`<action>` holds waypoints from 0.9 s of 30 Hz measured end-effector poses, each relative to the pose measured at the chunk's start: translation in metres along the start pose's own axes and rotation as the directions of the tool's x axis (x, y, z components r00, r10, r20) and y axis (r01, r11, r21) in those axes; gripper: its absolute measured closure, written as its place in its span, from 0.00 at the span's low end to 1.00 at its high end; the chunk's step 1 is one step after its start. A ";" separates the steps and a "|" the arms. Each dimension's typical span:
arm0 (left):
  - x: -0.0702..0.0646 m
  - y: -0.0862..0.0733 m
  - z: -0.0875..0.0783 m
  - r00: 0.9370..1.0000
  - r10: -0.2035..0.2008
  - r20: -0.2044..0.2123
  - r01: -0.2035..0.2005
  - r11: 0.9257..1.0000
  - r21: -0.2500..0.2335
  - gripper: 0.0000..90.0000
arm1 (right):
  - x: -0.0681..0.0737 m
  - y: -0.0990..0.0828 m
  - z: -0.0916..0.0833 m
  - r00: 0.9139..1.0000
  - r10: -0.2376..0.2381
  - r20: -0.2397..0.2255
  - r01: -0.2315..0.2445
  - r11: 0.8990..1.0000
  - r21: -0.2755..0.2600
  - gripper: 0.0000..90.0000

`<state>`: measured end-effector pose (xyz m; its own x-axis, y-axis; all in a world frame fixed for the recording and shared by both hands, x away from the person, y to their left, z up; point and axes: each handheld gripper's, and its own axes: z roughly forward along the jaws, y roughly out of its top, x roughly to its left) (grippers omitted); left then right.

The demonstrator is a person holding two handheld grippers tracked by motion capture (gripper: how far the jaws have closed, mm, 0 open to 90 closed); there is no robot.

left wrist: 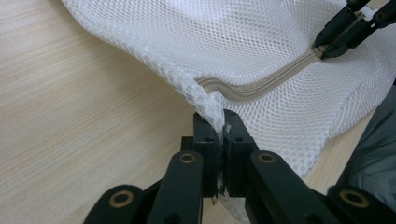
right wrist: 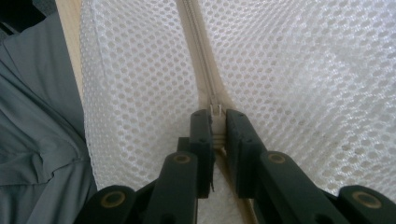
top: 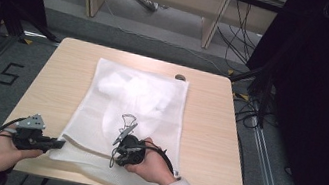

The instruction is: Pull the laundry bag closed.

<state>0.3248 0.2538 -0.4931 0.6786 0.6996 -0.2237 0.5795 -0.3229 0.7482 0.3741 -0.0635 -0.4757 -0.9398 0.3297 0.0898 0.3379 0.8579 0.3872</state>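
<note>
We have a white mesh laundry bag (top: 130, 117) lying flat on the worktop (top: 207, 130), its near hem toward us, and both jaws are clamped on it. Our left gripper (left wrist: 219, 122) has its jaws shut on the bag's near left corner, where the mesh bunches up between the pads. Our right gripper (right wrist: 215, 122) has its jaws closed on the zip slider (right wrist: 215, 110), which sits on the cream zip tape (right wrist: 196, 51).

The relation that matters is the line of the zip. In the left gripper view the tape (left wrist: 261, 86) runs from just beyond the pinched corner, curving away to the right gripper (left wrist: 327, 46) farther off. So the zip's long axis lies along the near hem, between our two hands, and the left hand anchors one end while the right hand holds the slider partway along. We judge that any pull on the slider has to follow that line, either toward the left hand or away from it, with the left grip holding the hem taut against it.

The tape is slack and wavy between the grippers, so the slider could snag on loose mesh. A small dark object (top: 180, 77) rests at the far edge of the worktop, well apart from the work. Nothing else stands in the way.
</note>
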 end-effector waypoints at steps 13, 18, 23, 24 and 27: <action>0.000 0.000 0.000 1.000 -0.001 0.002 0.001 1.000 -0.001 0.95 | -0.001 -0.006 -0.005 1.000 0.013 0.002 -0.013 1.000 0.008 0.91; 0.000 0.000 0.000 1.000 0.000 0.001 0.000 1.000 -0.001 0.95 | -0.002 -0.008 -0.006 1.000 0.012 0.002 -0.012 1.000 0.004 0.91; -0.001 -0.001 0.001 1.000 -0.008 -0.005 0.008 1.000 -0.024 0.95 | -0.003 -0.008 -0.007 1.000 -0.014 0.027 0.013 1.000 0.012 0.91; 0.000 -0.001 0.000 1.000 -0.004 -0.003 0.004 1.000 -0.015 0.95 | -0.002 -0.009 -0.008 1.000 0.005 0.011 -0.005 1.000 0.010 0.91; 0.000 -0.001 0.001 1.000 -0.001 -0.004 0.001 1.000 -0.015 0.95 | -0.002 -0.011 -0.008 1.000 0.019 0.022 -0.019 1.000 0.013 0.91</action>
<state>0.3247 0.2536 -0.4939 0.6765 0.7022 -0.2219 0.5730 -0.3126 0.7576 0.3720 -0.0770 -0.4725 -0.9319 0.3546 0.0769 0.3567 0.8564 0.3732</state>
